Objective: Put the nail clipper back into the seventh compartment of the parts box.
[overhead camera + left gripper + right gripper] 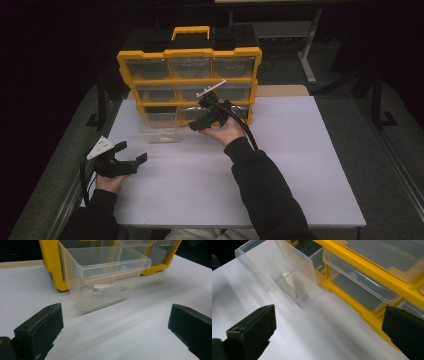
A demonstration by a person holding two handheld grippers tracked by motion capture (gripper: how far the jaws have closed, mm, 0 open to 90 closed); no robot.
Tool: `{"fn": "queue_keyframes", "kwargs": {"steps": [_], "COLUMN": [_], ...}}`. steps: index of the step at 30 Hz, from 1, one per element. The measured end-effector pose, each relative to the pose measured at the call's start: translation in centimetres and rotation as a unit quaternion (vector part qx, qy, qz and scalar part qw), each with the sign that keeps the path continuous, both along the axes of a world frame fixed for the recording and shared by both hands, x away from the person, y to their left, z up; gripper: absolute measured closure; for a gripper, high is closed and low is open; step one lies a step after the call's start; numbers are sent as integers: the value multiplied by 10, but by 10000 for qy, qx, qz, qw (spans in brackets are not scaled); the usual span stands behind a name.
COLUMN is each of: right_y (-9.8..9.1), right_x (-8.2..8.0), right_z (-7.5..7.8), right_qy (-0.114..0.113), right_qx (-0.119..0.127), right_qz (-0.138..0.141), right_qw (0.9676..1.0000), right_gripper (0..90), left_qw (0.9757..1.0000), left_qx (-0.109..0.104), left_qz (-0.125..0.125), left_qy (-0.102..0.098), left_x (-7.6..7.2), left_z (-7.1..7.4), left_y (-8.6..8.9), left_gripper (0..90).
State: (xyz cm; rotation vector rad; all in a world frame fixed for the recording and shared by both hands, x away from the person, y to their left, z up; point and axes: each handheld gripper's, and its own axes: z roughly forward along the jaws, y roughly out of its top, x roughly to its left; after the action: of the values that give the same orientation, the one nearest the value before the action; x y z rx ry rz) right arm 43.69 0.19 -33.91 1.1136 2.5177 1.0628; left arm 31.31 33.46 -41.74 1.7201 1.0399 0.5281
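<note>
the left hand-held gripper [131, 152] sits low over the near left part of the white bench [300, 170], its jaws spread wide with nothing between them. in the left gripper view those jaws frame a clear plastic drawer [105, 277] that is pulled out of the organiser and stands on the bench just ahead, apart from the jaws. a small pale flat piece [110, 288] lies on the drawer's floor, seen through its front wall.

the right hand-held gripper [200, 122] is held farther forward, just in front of the bottom row of the yellow organiser [190, 80], and its jaws are also spread with nothing held. in the right gripper view the same clear drawer [274, 272] lies ahead and to the left, the pale piece [291, 283] inside it, while the organiser's yellow frame [352, 302] and a closed clear drawer [359, 287] run along the right.

in the high view the pulled-out drawer [159, 125] stands at the organiser's lower left corner, between the two grippers. the organiser stands upright at the far edge of the bench, with a yellow handle [190, 32] on top.
</note>
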Motion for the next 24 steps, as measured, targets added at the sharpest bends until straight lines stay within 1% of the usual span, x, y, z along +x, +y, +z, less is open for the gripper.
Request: {"fn": "queue_keyframes", "kwargs": {"steps": [2,4,6,7,12,13,15,17,18,21,24], "right_y": [-5,-11,-19,-21,-36,-36,-46,-49,-57,-65,-73], "right_x": [-1,-3,-4,-5,-7,-7,-10,-11,-13,-15,-19], "right_z": [0,1,1,1,0,0,-1,-2,-2,-3,-3], "right_qy": [-13,11,50,42,0,0,27,17,2,26,-44], "right_qx": [16,83,270,306,282,282,285,282,347,452,445], "right_qz": [-3,-19,19,2,-100,-100,-191,-210,-266,-297,-401], "right_qw": [10000,10000,9996,9995,9996,9996,9994,9994,9990,9985,9982], "right_gripper": [0,0,0,0,0,0,0,0,0,0,0], "left_qw": [10000,10000,10000,10000,10000,10000,10000,10000,10000,10000,10000], "left_qx": [0,-6,-3,-4,11,11,13,17,21,45,42], "left_qz": [2,6,8,10,12,12,17,20,17,-3,-5], "left_qy": [1,3,5,6,22,22,34,38,45,45,50], "left_x": [0,0,0,0,0,0,1,1,1,1,2], "left_z": [0,0,0,0,-1,-1,-1,-1,-1,-2,-2], "left_y": [0,0,0,0,0,0,0,0,-1,-1,-1], "left_gripper": [0,0,0,0,0,0,0,0,0,0,0]}}
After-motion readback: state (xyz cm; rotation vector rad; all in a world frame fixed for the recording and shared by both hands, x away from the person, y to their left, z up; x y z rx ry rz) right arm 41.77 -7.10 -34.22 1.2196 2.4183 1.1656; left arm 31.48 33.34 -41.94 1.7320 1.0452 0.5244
